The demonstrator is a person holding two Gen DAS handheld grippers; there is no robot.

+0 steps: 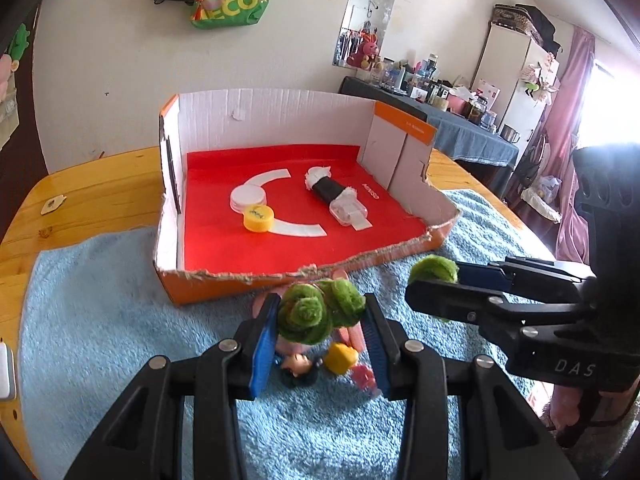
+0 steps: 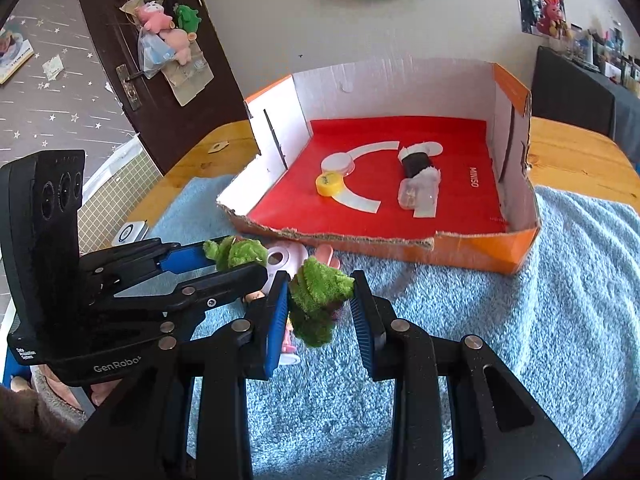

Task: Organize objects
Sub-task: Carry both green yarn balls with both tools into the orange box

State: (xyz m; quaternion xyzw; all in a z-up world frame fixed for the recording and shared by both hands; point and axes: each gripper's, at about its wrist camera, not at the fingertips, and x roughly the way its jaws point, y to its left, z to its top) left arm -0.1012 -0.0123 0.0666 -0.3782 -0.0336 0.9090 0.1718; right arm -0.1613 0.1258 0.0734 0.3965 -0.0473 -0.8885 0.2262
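- Gripping a fuzzy green coiled pipe-cleaner toy point(image 1: 316, 312), the left claw point(image 1: 320, 344) has both blue pads against the coils, just above the light blue fluffy towel point(image 1: 120, 320).
- right claw point(image 2: 320, 312) straddles another green fuzzy clump point(image 2: 316, 296) of the same toy; left pad touches it, right pad looks slightly apart, so cannot tell if it is clamped.
- Seen from the left wrist view, the right claw point(image 1: 434, 280) comes in from the right, pads pinching a green tuft.
- Small toys lie on the towel under the claws: a dark-haired tiny figurine point(image 1: 298, 366), a yellow small block point(image 1: 340, 356), and a pink flat plastic piece point(image 2: 280, 258).
- Just beyond them sits a torn orange cardboard box with red floor point(image 1: 200, 284), on the towel and the wooden table point(image 1: 80, 200).
- Inside the box: a white round lid point(image 1: 248, 196) touching a yellow bottle cap point(image 1: 259, 219), and apart to the right a black roll with white fluffy ends point(image 1: 324, 184) lying against a clear small plastic case point(image 1: 348, 210).
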